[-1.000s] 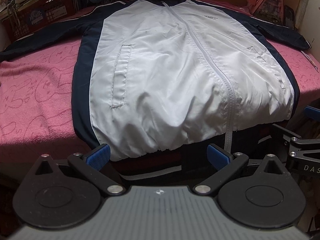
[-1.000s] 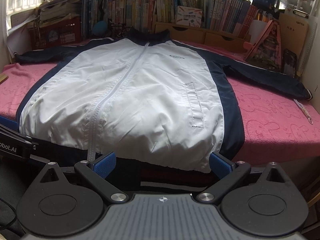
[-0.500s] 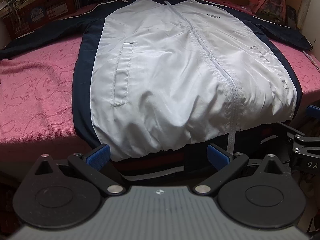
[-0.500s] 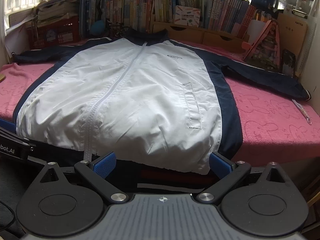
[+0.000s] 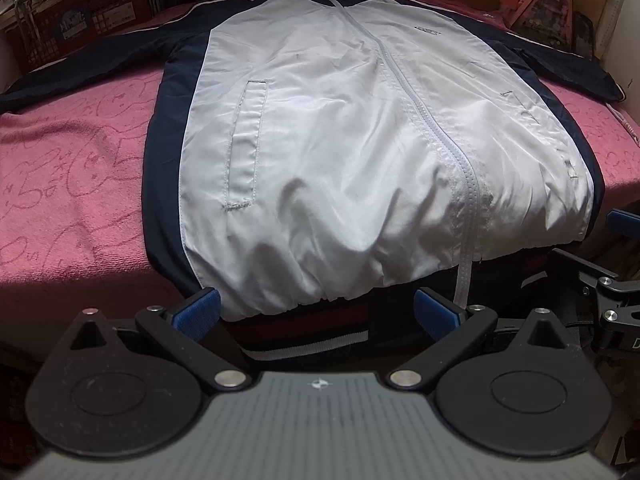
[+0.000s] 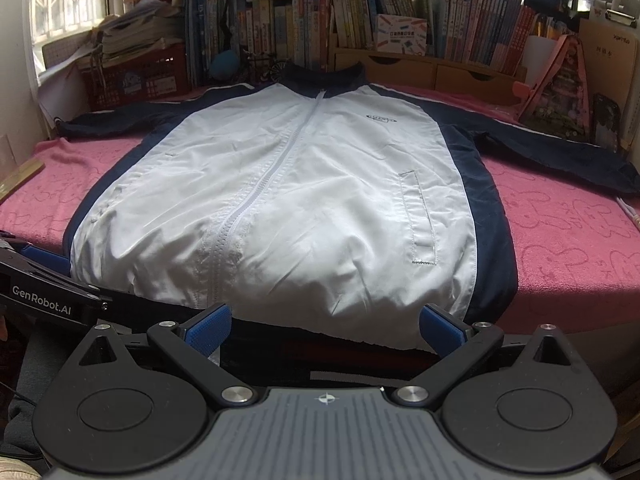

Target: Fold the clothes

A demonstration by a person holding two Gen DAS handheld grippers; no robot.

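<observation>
A white and navy zip-up jacket (image 5: 360, 152) is laid out flat, front side up, on a pink towel-like cover (image 5: 72, 184) over the bed. It's zipped all the way, collar at the far end, both navy sleeves spread out to the sides. The striped hem hangs over the near edge of the bed, right in front of both grippers.

The left gripper (image 5: 316, 308) has its blue-padded fingers (image 5: 198, 310) spread wide, nothing between them, sitting just short of the hem on the jacket's left half near the pocket (image 5: 246, 148). The right gripper (image 6: 326, 326) is the same deal: jaws wide apart, empty, parked at the hem on the other side. Each gripper pokes into the edge of the other's view, so they're side by side along that near edge.

Behind the bed there's a packed bookshelf (image 6: 360, 28), a red crate (image 6: 136, 78) stacked with papers, and a pink house-shaped thing (image 6: 560, 92) leaning on the right. A small logo (image 6: 380, 119) sits on the jacket's chest.
</observation>
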